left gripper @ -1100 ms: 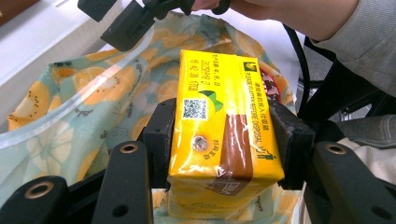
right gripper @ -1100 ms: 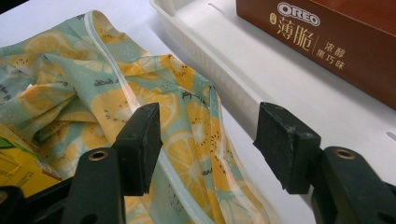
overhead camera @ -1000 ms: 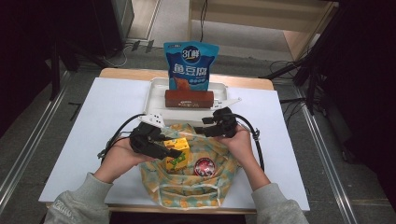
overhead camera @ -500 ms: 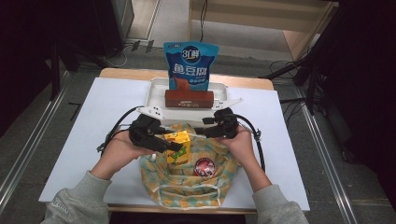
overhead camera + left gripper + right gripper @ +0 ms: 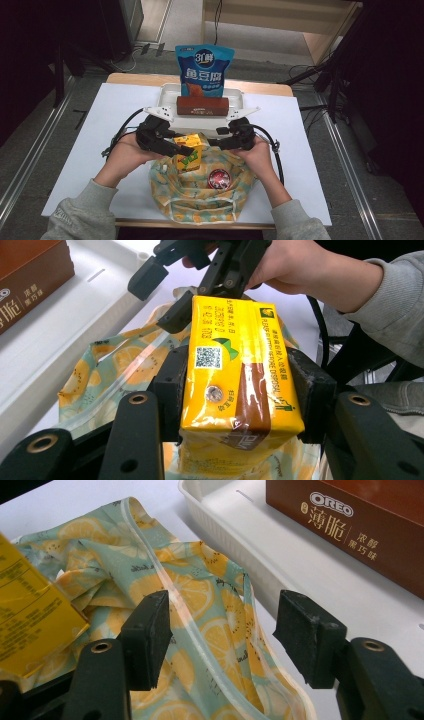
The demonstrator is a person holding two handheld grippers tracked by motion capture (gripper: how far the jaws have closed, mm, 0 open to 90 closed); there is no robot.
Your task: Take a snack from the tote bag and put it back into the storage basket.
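Over the bag (image 5: pixel 200 192), our left gripper (image 5: pixel 235 390) clamps the carton (image 5: pixel 237 375) by its flat sides. Stiff yet crushable, we judge. Our right gripper (image 5: pixel 225 635) gapes empty astride the limp rim.

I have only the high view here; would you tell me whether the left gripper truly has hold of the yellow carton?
Observer: Yes. In the left gripper view both pads of the left gripper press the sides of the yellow carton.
Operator: Thank you. What faces that camera?
Observer: The carton's top, with a foil straw hole and a QR code.
Operator: And is the right gripper holding the bag?
Observer: No. In its own view the right gripper stands open over the edge of the lemon-print bag, its pads not pinching the cloth.
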